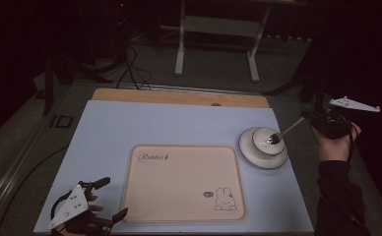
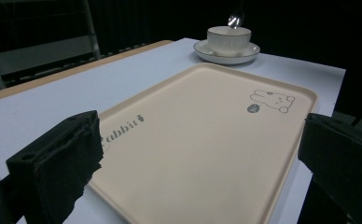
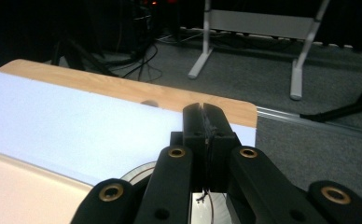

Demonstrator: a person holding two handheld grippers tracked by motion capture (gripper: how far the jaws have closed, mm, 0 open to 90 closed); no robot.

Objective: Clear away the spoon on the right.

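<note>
Right gripper [image 1: 304,119] clamped on thin metal spoon [image 1: 279,134], bowl end over white ribbed cup [image 1: 263,139] on white saucer [image 1: 272,160]; left gripper [image 1: 114,199] open, empty, beside beige rabbit tray [image 1: 179,196]; risk: slim handle twisting in grip, spoon knocking cup rim.

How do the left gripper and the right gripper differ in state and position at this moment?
The left gripper has open jaws with nothing between them; the right gripper is shut on a spoon handle. The left one sits low beside the tray; the right one is raised, with the spoon's head over the cup. Each is held in one hand.
</note>
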